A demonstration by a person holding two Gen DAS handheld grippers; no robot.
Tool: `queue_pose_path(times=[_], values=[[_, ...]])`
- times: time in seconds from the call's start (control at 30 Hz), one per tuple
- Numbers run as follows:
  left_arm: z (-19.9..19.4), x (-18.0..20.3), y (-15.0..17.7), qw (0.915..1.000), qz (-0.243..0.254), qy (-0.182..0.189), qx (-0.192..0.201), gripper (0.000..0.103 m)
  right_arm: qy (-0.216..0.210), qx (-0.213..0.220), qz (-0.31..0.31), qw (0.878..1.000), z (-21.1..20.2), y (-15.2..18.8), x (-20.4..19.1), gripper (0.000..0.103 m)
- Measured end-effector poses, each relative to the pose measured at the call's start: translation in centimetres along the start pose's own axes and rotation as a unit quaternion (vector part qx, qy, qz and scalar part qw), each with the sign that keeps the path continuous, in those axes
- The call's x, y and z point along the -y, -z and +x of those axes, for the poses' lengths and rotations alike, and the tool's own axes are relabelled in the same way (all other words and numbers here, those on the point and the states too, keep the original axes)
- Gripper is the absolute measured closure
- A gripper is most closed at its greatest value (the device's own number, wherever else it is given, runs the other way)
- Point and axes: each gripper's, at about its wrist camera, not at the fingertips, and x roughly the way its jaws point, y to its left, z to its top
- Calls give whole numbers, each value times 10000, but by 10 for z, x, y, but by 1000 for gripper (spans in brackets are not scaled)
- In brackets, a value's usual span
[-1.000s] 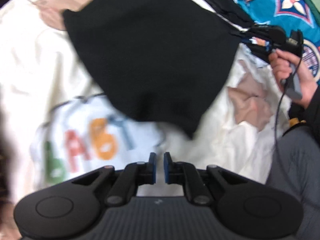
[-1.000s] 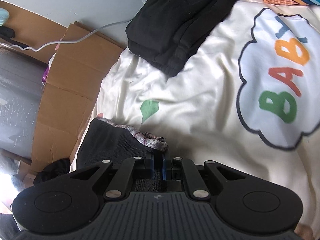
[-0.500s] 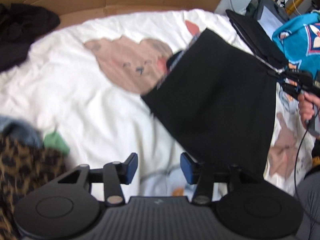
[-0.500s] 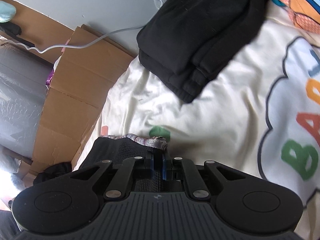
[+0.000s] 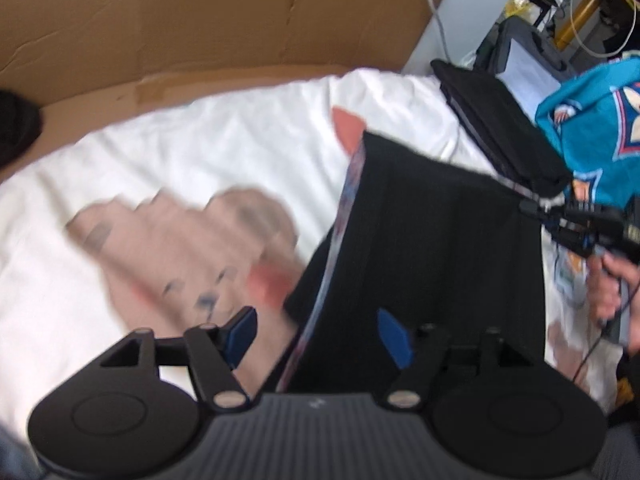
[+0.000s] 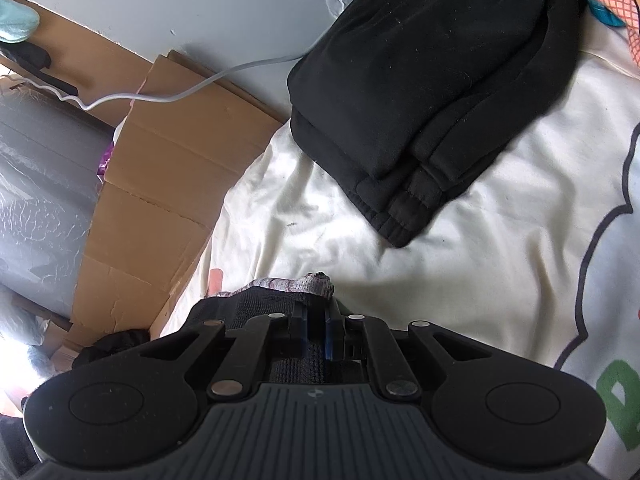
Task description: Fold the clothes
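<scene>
The left gripper (image 5: 318, 334) tilts steeply down over the white quilt (image 5: 180, 152), jaws just opened wide, apparently nothing pinched. The right gripper (image 6: 316, 334) is clamped on the black garment (image 5: 432, 240), which hangs above the quilt, beside the folded black clothes (image 6: 424, 80).

The black knit garment (image 5: 440, 248) is matt cloth with a woven patterned band. The cream printed bedsheet (image 6: 460, 264) is soft, creased cotton-like cloth. The folded black fleece trousers (image 6: 432, 80) look fuzzy and linty. The brown cardboard sheet (image 5: 180, 20) is matt and dented. The right gripper (image 6: 316, 334) is matt black plastic with bright metal pins.
</scene>
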Motion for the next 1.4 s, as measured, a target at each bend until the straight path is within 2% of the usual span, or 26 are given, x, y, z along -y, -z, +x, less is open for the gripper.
queue_pose_path(times=[0.2,0.27,0.33,0.47,0.57,0.7,0.83,1.0,1.13,1.2,1.4], values=[[37,15,-25,9997,106,241,-15,32,8,-46,75,10000,2,0,1,92],[46,18,-30,9994,109,334,-9,30,9,-68,84,9999,2,0,2,86],[55,18,-33,9992,74,383,-18,29,30,-48,87,9999,-1,0,3,68],[66,16,-36,9985,50,539,-15,29,94,5,123,9999,-9,3,6,61],[69,16,-40,9970,313,710,-49,35,227,-24,188,9996,-15,11,9,60],[69,14,-45,9954,375,879,-51,53,428,-198,117,9988,-21,27,5,60],[65,10,-48,9946,379,969,-52,56,596,-313,93,9977,-27,44,-1,60],[51,7,-54,9944,537,907,-77,57,623,-430,102,9971,-35,66,-8,60],[50,9,-56,9937,639,916,-84,41,607,-567,114,9965,-37,81,-9,60],[55,11,-56,9935,677,897,-159,40,583,-554,130,9967,-33,79,-8,60],[72,6,-50,9938,393,988,-323,36,406,-526,341,9972,-20,67,1,60]])
